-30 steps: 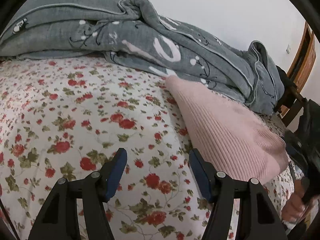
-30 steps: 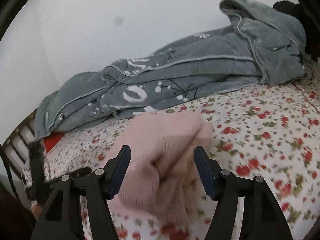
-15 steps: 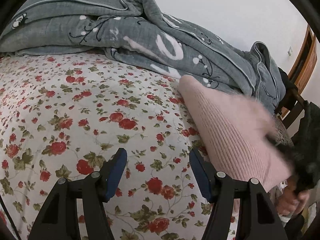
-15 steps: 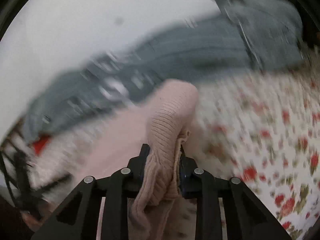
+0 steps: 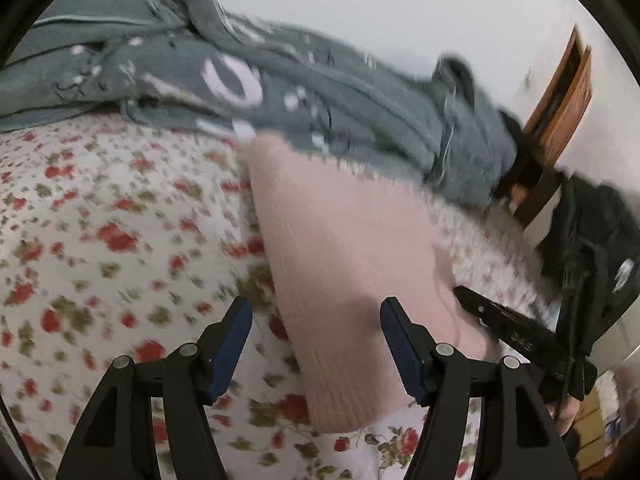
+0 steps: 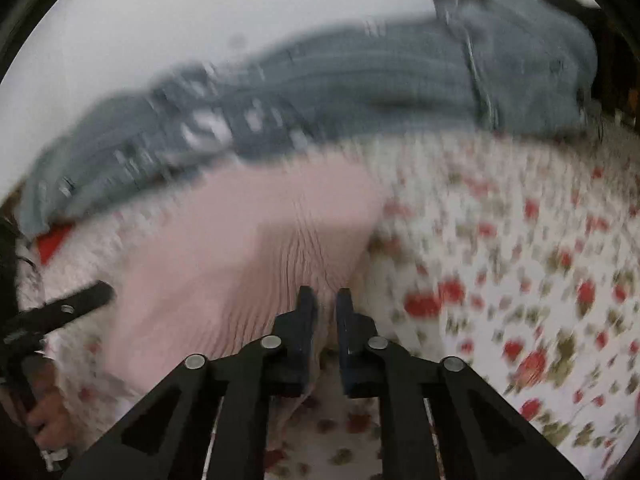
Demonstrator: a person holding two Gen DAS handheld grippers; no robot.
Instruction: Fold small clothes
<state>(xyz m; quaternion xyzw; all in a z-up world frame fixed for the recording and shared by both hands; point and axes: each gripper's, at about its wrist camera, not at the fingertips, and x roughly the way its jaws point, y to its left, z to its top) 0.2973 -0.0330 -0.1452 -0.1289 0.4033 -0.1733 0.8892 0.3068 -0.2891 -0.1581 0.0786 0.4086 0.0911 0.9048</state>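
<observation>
Right wrist view showed our right gripper (image 6: 323,312) pinched shut on the soft, light pink ribbed knit garment's (image 6: 248,256) near edge, having just closed there, while our left gripper (image 5: 316,344) hung open, empty, over its near hem.

Grey patterned blanket (image 5: 304,92) bunched along far side of floral bedsheet (image 5: 100,216); wooden frame (image 5: 560,104) far right; white wall (image 6: 200,16) behind.

No legible text in either view. Grey blanket (image 5: 280,92) carries large white marks, too blurred to read. Black gripper arm (image 5: 524,336) bears small embossed characters, unreadable.
</observation>
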